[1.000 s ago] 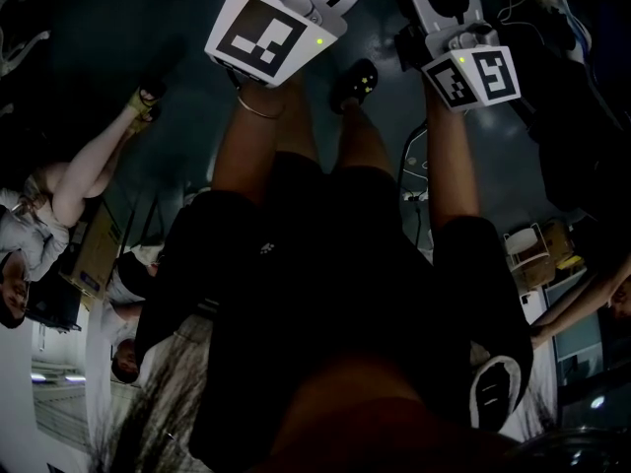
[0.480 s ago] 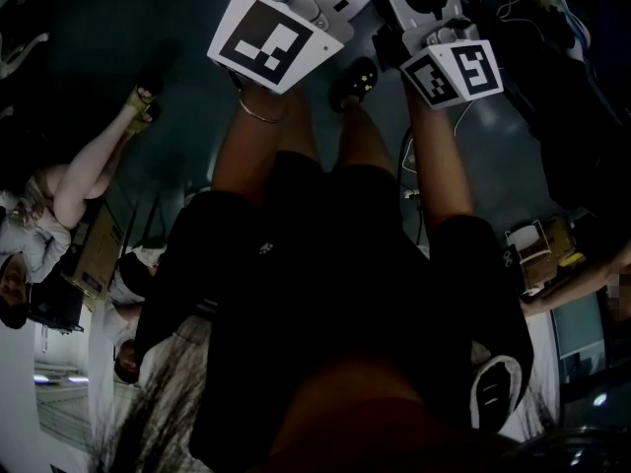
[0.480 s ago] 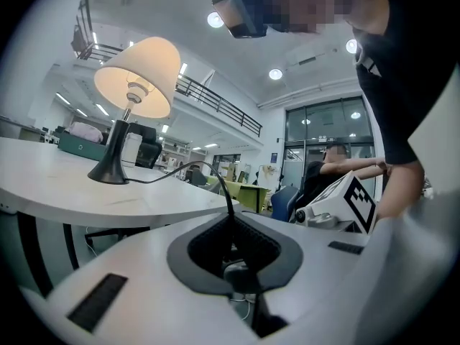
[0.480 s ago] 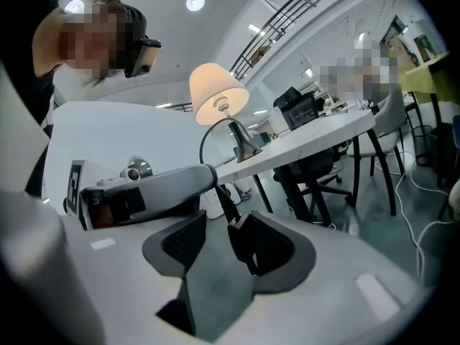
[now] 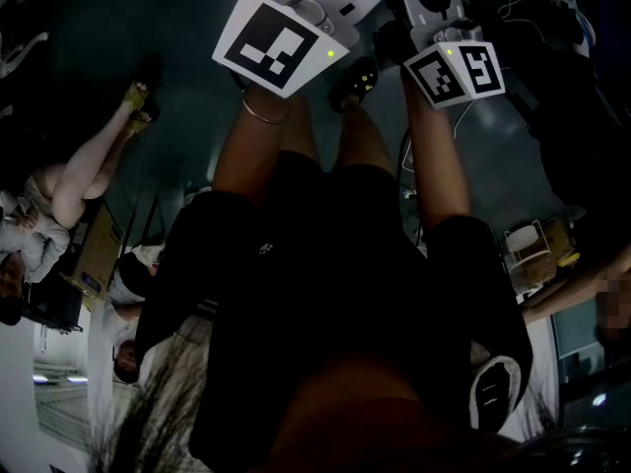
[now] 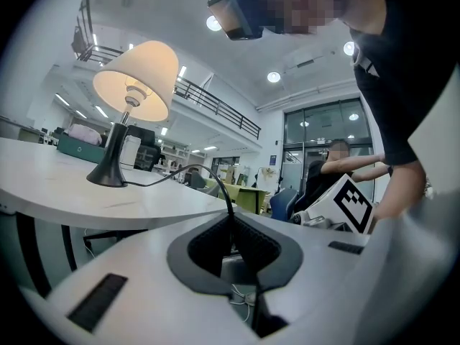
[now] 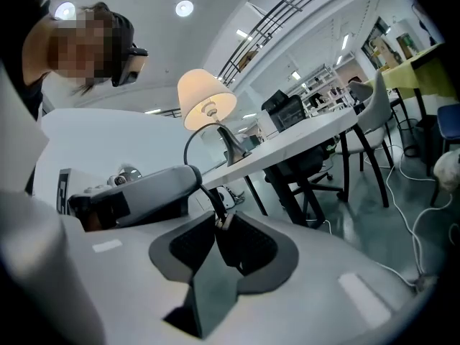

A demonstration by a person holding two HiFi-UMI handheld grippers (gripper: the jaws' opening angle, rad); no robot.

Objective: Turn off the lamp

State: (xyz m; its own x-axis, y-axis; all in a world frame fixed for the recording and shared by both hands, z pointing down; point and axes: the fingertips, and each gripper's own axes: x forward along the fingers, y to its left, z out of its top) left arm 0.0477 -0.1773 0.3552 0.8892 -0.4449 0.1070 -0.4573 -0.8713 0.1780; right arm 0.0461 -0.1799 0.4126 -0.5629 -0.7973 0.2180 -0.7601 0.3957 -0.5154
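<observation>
The lamp (image 6: 136, 77) stands lit on a white table (image 6: 79, 203), cream shade over a dark base. Its black cord (image 6: 183, 172) runs off the table into my left gripper (image 6: 231, 228), which is shut on it. In the right gripper view the lamp (image 7: 207, 99) glows behind, and the cord (image 7: 188, 146) arches down past the left gripper's body (image 7: 136, 192) to my right gripper (image 7: 221, 230). Those jaws are closing, with a dark switch on the cord (image 7: 224, 239) pressed between the pads. The head view shows only the two marker cubes (image 5: 281, 42) (image 5: 458, 72).
Dark chairs (image 7: 316, 175) stand under the table, and a white chair (image 7: 377, 103) sits further right. Loose cables (image 7: 402, 185) lie on the floor. Another person (image 6: 334, 167) sits behind a marker cube (image 6: 352, 203). More people sit at the head view's left (image 5: 59, 195).
The right gripper's marker cube has shifted slightly left toward the left one and rolled a little. The left cube has barely moved.
</observation>
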